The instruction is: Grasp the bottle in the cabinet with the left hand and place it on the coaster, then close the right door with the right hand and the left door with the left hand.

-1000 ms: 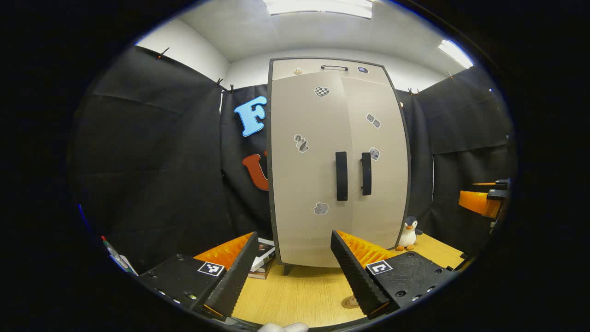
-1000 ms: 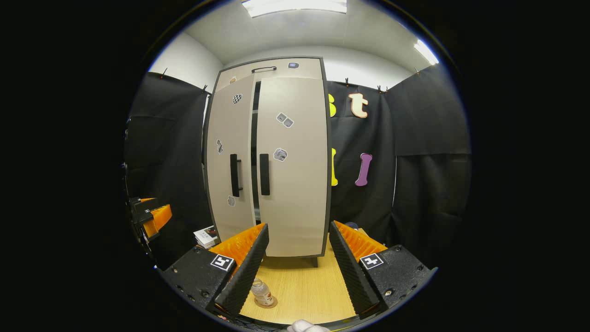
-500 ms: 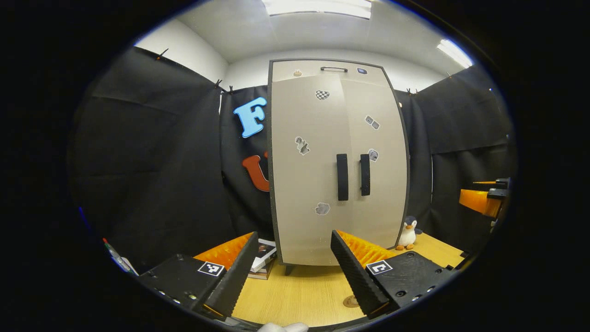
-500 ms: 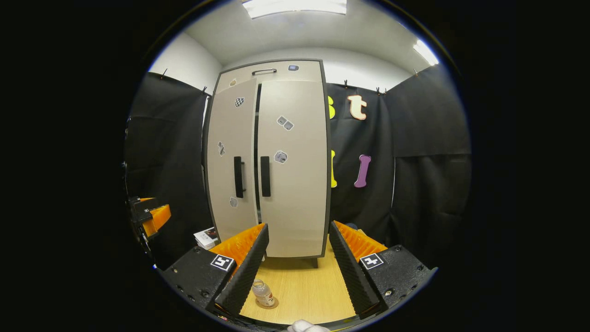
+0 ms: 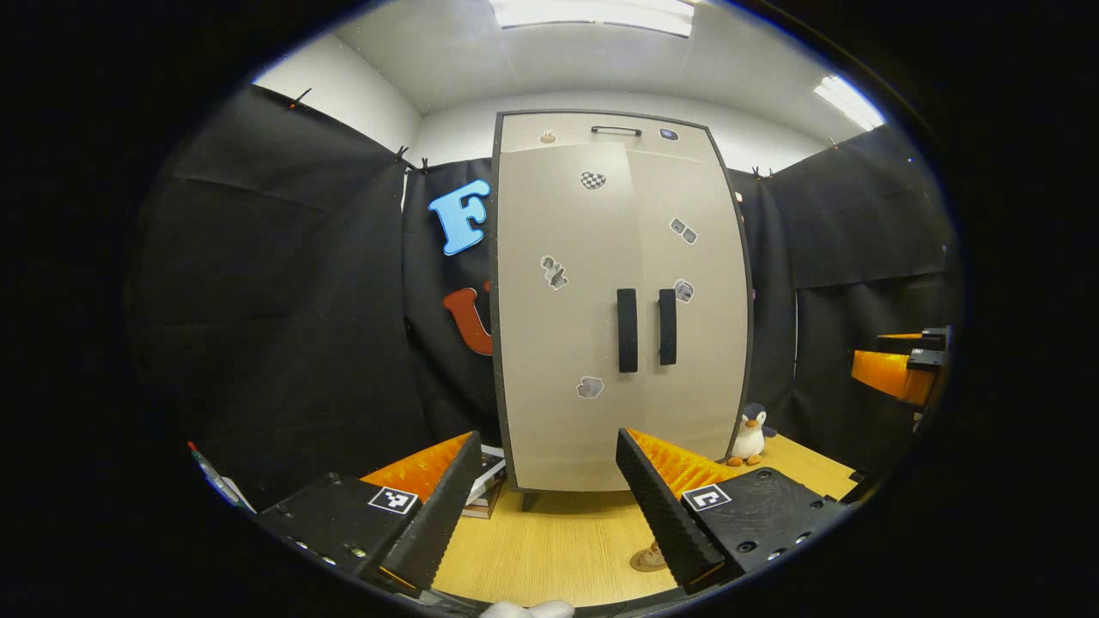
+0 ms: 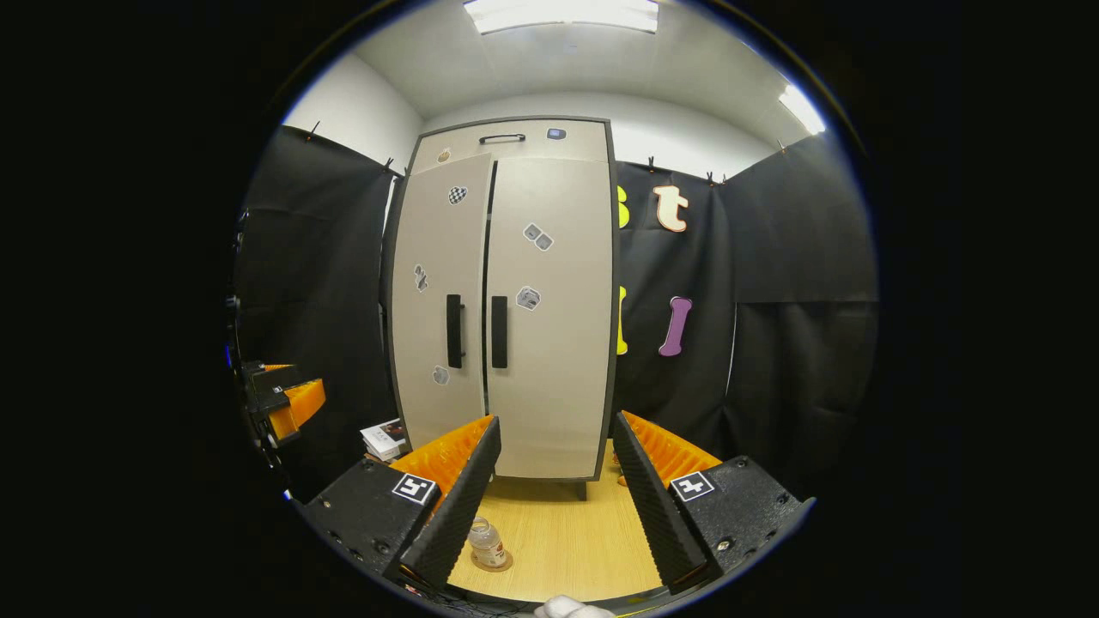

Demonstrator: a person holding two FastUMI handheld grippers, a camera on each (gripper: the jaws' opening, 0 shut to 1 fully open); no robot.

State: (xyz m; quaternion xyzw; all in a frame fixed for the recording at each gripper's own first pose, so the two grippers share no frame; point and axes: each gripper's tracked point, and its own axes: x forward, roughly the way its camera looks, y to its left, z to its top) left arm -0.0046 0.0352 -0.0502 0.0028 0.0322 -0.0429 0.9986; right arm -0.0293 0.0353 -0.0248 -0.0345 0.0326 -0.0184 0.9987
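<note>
Since a second ago, the gap between the cabinet (image 6: 506, 300) doors is narrowed to a thin slit in the right gripper view. Both doors are seen flush in the left gripper view, with a toy penguin (image 5: 749, 436) at 4 o'clock. A small clear bottle (image 6: 488, 542) is stood upright on the coaster (image 6: 495, 563) on the bench (image 6: 558, 541). Left gripper (image 5: 549, 502) and right gripper (image 6: 554, 498) fingers are spread, empty.

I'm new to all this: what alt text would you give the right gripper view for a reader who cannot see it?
A tall beige cabinet stands on a wooden table, a thin dark gap between its two doors. In front, a small bottle stands on a round coaster; the right gripper is open and empty.
</note>
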